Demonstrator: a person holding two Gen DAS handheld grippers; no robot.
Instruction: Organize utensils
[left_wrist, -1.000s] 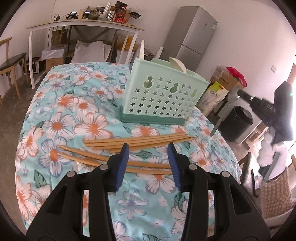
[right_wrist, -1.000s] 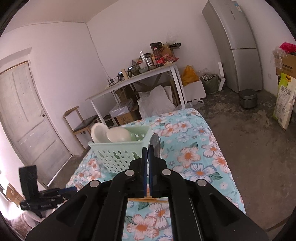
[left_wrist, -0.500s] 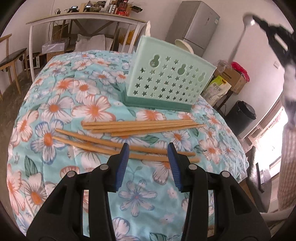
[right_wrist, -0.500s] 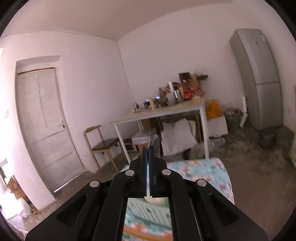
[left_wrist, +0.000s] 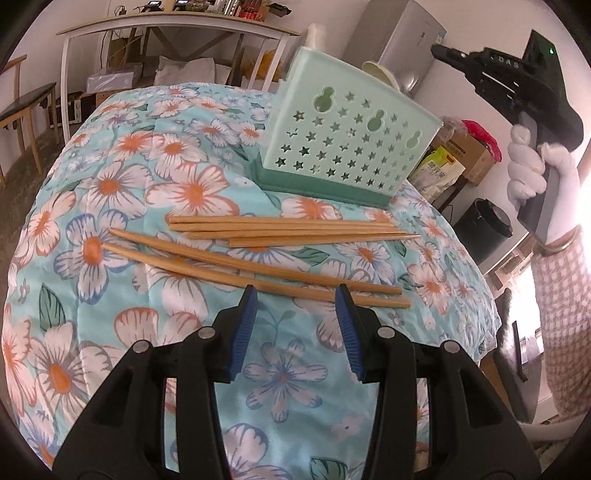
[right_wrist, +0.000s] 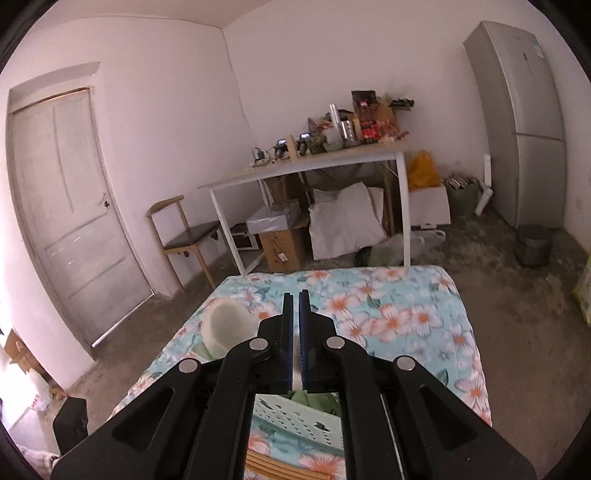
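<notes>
Floral-clothed table (left_wrist: 110, 177), six wooden chopsticks (left_wrist: 280, 225) lying flat, mint perforated basket (left_wrist: 351, 144) standing behind them

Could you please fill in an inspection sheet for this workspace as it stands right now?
Surface: floral tablecloth, lying fairly smooth.
Job's things: six wooden chopsticks loose on the cloth; green star-holed caddy behind them, a pale spoon inside.
Clutter: nothing seen on the cloth.
Grippers: left gripper open, over the nearest chopstick, holding nothing; right gripper shut, raised above the caddy in a white-gloved hand.
Cables: nothing seen.
Surroundings: fridge, door, chair, loaded white side table.
</notes>
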